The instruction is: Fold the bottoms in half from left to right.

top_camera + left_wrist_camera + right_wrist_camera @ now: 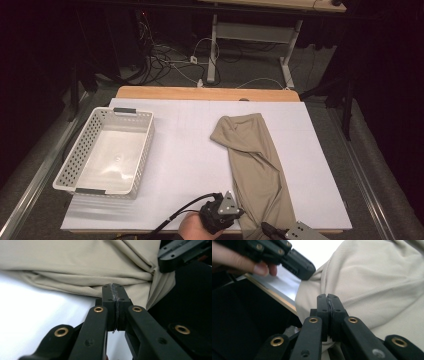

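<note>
A beige cloth (255, 160) lies lengthwise on the right half of the white table top (185, 150), and its near end hangs over the front edge. My left gripper (238, 214) is at the cloth's near left edge. In the left gripper view its jaws (115, 288) are shut with the tips on the cloth's folded edge (75, 265). My right gripper (266, 229) is just to the right at the table's front edge, shut on the cloth (382, 285). The folds bunch toward the right gripper's tip (161, 266). A hand holds the left gripper (305, 271).
An empty white perforated basket (80, 150) stands at the table's left side. The table's wooden far edge (207, 93) lies behind, with a desk frame and cables on the floor beyond. The front edge drops off right below both grippers.
</note>
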